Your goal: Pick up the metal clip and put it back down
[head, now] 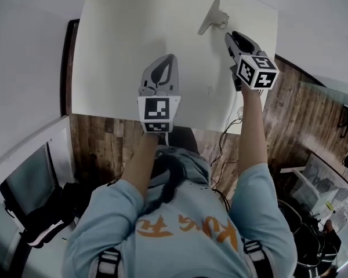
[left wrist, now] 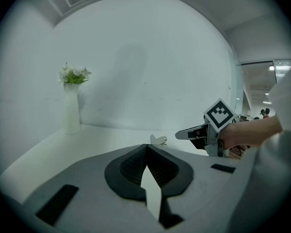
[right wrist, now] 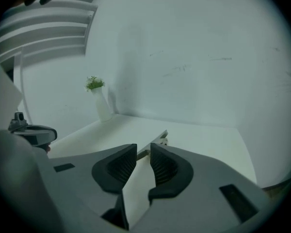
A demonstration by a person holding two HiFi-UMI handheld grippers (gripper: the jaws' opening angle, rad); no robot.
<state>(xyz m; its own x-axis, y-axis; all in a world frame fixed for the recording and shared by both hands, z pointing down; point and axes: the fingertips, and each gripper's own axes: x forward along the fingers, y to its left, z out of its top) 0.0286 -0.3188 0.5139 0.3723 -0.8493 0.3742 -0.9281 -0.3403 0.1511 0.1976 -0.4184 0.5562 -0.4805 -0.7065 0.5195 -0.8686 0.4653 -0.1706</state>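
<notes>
From here the whole move turns on one thing: the small silver metal clip (head: 211,15) lies at the far side of the white tabletop (head: 122,39), just ahead of the right gripper (head: 228,37) and a touch to its left in the head view. Its long axis runs away from that claw toward the far edge. In the right gripper view the clip (right wrist: 157,141) stretches out from the jaw mouth almost in line with the jaws. Its near end sits right at the tips, and I judge the pads are not pressing on it. That claw (right wrist: 143,152) stands apart, with a clear wedge of table showing between the ribbed black pads. The right arm is reached well forward, with the marker cube facing up. The left gripper (head: 171,58) hangs back over the middle of the table, well apart from the clip, with its jaw tips brought together on nothing — the left gripper view (left wrist: 146,148) shows them meeting. The right hand is plainly the nearer one, so any grasp falls to it, I'd say by closing along that axis. A white vase of flowers (left wrist: 72,111) stands far off to the left.
</notes>
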